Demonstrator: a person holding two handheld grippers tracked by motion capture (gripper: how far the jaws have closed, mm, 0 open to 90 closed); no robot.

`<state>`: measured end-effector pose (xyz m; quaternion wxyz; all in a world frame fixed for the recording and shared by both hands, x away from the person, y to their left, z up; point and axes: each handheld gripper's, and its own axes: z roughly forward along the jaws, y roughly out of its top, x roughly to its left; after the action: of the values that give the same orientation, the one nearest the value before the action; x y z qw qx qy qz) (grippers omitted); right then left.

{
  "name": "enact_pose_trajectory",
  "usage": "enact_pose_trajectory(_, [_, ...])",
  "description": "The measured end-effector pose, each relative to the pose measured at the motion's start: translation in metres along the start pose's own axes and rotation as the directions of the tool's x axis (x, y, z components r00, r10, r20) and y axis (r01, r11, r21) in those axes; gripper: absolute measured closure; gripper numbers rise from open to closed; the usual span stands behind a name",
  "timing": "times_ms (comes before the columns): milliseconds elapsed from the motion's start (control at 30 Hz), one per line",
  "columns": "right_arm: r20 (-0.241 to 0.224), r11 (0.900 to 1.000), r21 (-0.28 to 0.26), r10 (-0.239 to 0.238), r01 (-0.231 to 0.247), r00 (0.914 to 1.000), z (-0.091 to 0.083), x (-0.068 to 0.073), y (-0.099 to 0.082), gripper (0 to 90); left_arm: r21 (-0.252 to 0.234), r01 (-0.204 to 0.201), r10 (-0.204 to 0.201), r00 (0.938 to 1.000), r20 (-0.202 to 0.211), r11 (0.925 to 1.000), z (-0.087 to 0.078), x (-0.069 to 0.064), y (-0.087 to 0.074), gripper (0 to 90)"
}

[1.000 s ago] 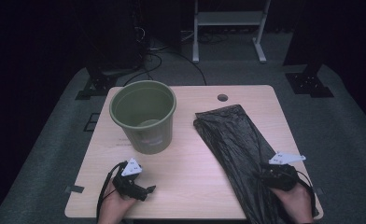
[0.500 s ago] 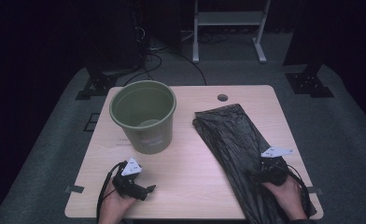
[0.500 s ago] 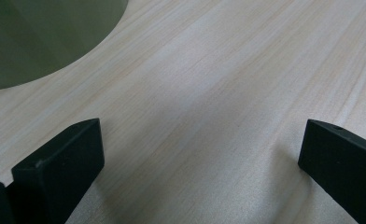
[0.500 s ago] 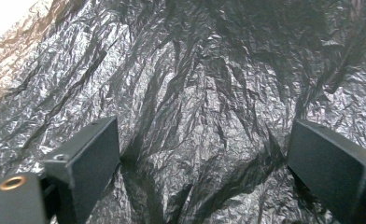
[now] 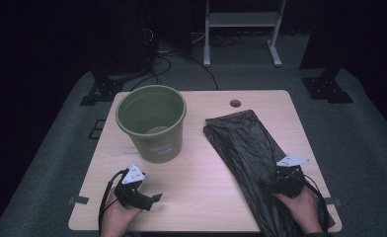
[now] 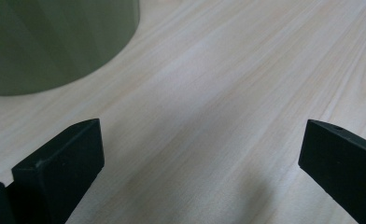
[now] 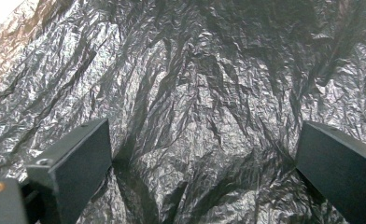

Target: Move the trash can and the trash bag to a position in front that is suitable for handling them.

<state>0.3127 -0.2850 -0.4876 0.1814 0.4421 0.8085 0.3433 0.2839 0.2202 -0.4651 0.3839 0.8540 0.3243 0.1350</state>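
Note:
A green bucket [image 5: 152,123] stands upright on the left half of the wooden table [image 5: 206,197]; its wall [image 6: 55,42] rises at the upper left of the left gripper view. A crumpled black plastic bag [image 5: 246,143] lies flat on the right half. My left gripper [image 5: 149,200] rests near the front edge, open [image 6: 202,140] over bare wood. My right gripper [image 5: 275,185] sits low on the near end of the bag. Its jaws have just been opening and stand wide [image 7: 203,140], with the bag's wrinkled film [image 7: 195,93] lying under and between them, not pinched.
A round hole [image 5: 235,103] sits in the table's far edge. Behind the table are a white metal frame [image 5: 241,19], floor cables [image 5: 157,54] and two black stand feet [image 5: 102,91] [image 5: 327,89]. Bare wood lies between bucket and bag.
The right hand has shifted a little left and down onto the bag, then held still. The left hand and the bucket have stayed put.

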Motion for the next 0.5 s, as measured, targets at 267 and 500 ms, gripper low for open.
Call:
enact_pose_trajectory(267, [-0.001,1.0000,0.000,-0.001,0.001,1.0000,0.000,0.000,0.000,3.0,-0.024,0.000,0.000,1.0000,-0.002,0.9997,-0.017,-0.002,0.012,0.0])
enact_pose_trajectory(500, [-0.001,1.0000,0.000,-0.001,0.001,1.0000,0.000,0.000,0.000,3.0,-0.058,0.005,-0.005,1.0000,0.005,0.9983,-0.038,0.001,0.028,0.0])
